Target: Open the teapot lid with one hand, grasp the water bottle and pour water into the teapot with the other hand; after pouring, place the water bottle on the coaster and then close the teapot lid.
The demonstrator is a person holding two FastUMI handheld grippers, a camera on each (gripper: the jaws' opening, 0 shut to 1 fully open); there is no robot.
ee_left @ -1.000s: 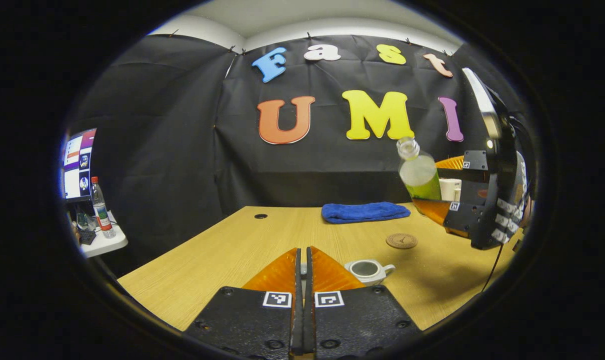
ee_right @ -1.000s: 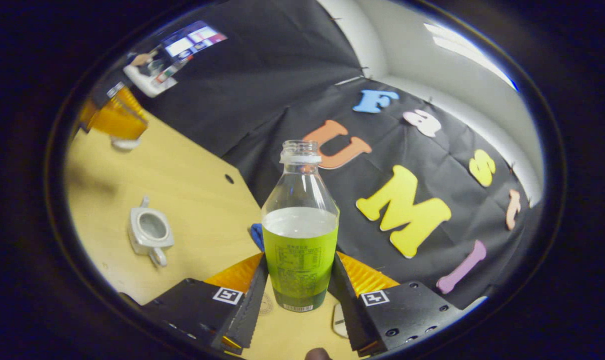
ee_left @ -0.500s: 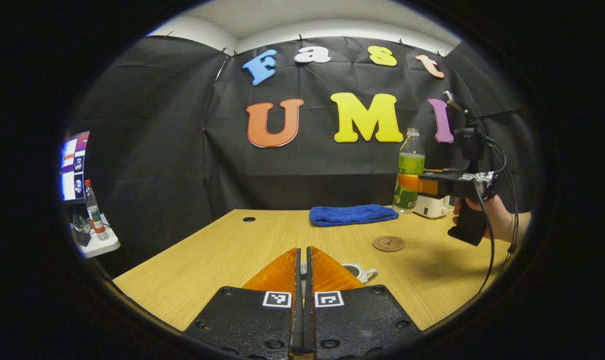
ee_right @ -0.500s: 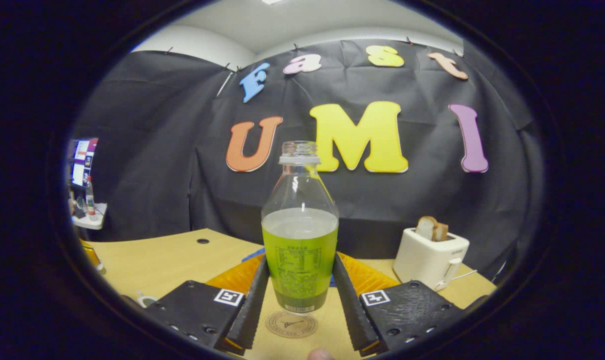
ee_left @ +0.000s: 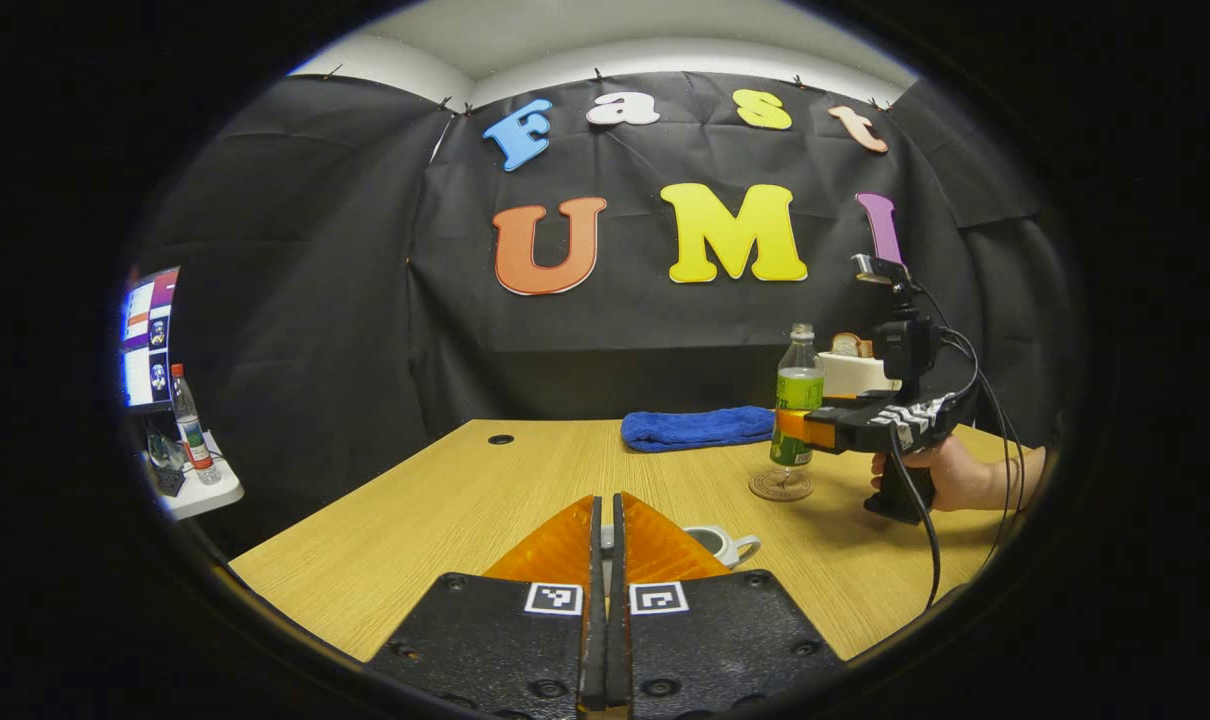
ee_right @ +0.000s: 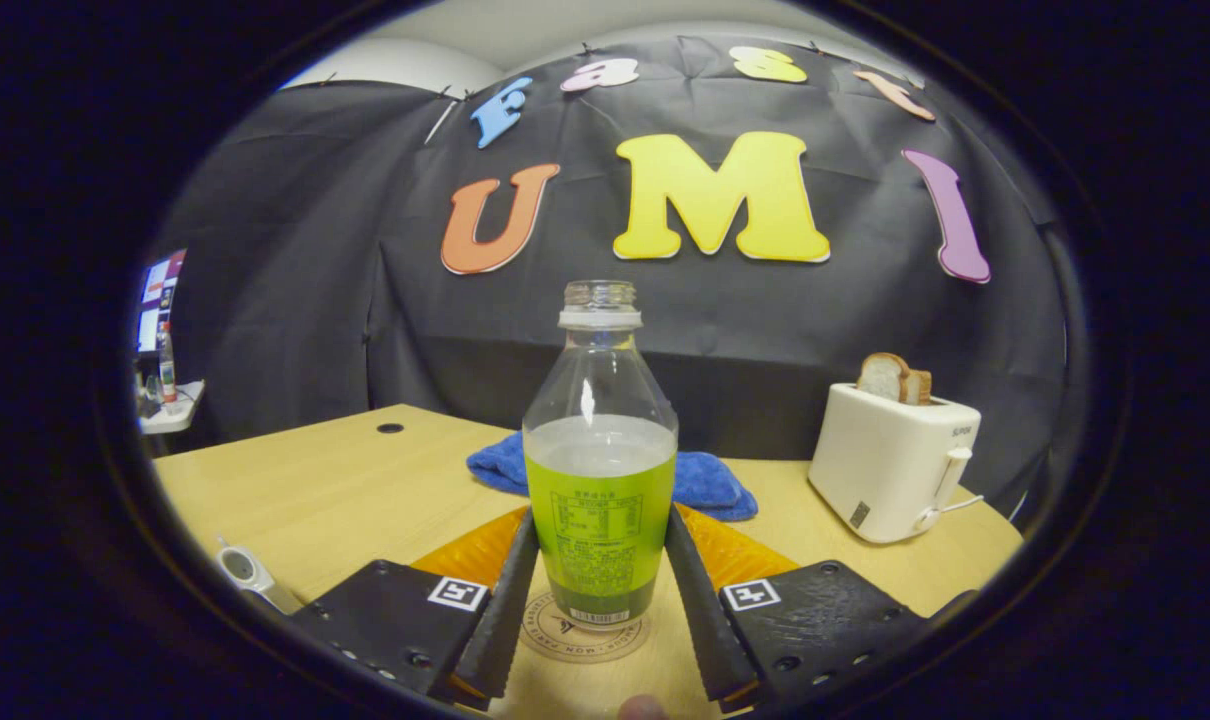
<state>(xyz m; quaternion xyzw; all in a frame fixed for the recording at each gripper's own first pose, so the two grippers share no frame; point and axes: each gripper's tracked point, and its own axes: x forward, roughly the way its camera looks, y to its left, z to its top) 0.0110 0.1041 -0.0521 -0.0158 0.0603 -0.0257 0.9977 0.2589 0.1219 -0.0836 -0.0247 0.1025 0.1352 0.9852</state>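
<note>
A clear water bottle [ee_right: 601,480] with a green label and no cap stands upright between the fingers of my right gripper [ee_right: 601,520], which is shut on it. Its base sits at the round cork coaster [ee_right: 585,632]; whether it rests on the coaster I cannot tell. In the left gripper view the bottle [ee_left: 797,400], coaster [ee_left: 780,486] and right gripper [ee_left: 803,426] are at the right, with a hand [ee_left: 950,474] behind. My left gripper [ee_left: 606,505] is shut, and a pale bit of the teapot lid [ee_left: 606,541] shows between its tips. The white teapot [ee_left: 717,545] sits open just beyond them.
A folded blue towel [ee_left: 695,428] lies at the table's back. A white toaster [ee_right: 890,460] with bread stands at the back right. The teapot [ee_right: 245,572] shows at the lower left in the right gripper view. A monitor [ee_left: 150,335] and a side table are off the left.
My right gripper has swung the bottle from a tilt back to upright and lowered it onto the coaster spot. The left gripper has stayed shut above the open teapot.
</note>
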